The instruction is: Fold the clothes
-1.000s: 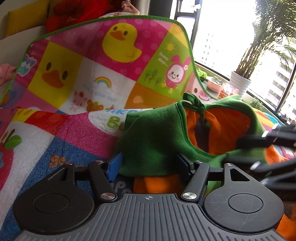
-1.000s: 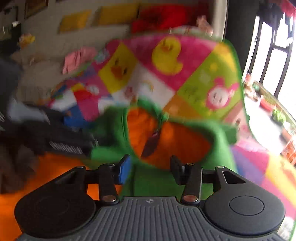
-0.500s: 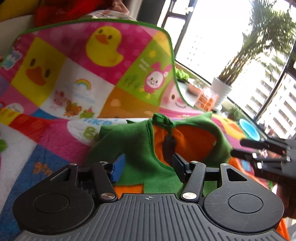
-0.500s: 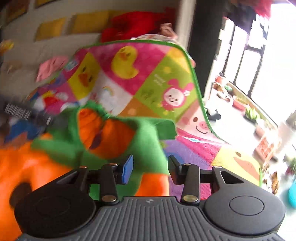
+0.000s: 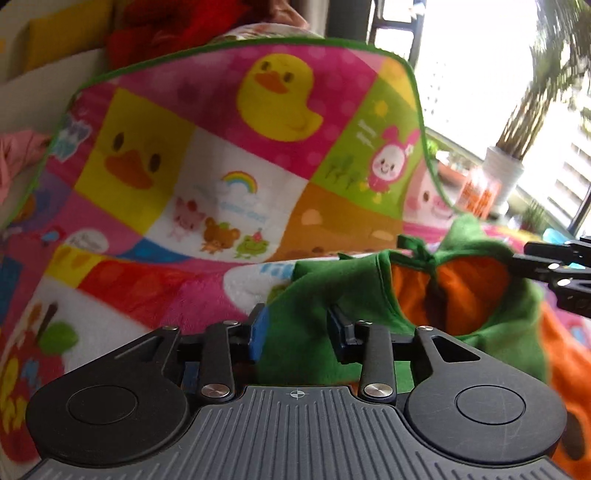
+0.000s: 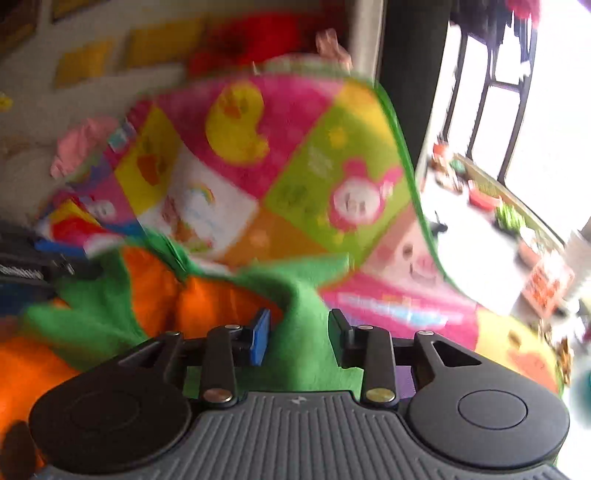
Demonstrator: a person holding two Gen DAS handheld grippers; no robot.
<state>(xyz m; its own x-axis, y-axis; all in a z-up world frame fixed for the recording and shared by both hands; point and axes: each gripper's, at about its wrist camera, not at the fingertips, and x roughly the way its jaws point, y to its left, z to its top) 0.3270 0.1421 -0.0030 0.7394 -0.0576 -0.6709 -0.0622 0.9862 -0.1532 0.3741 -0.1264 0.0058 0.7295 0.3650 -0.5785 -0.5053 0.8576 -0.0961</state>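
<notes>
A child's garment with a green hood and orange body (image 5: 436,295) lies on a colourful cartoon blanket (image 5: 221,155). My left gripper (image 5: 297,330) has its fingers apart with the green fabric's left shoulder between them. My right gripper (image 6: 297,334) also has its fingers apart, with green fabric (image 6: 299,325) of the hood's right side between them. The right gripper's black fingers (image 5: 554,266) show at the right edge of the left wrist view, beside the hood opening. The right wrist view is blurred.
The blanket rises over a sofa back behind the garment. Red (image 5: 177,29) and pink (image 5: 18,155) clothes lie at the back. A potted plant (image 5: 506,177) stands by the window at the right, with small items on the sill.
Both grippers have shifted over the garment. The left one has narrowed its fingers around the green shoulder. The right one has swung to the hood's right side, and its view has blurred.
</notes>
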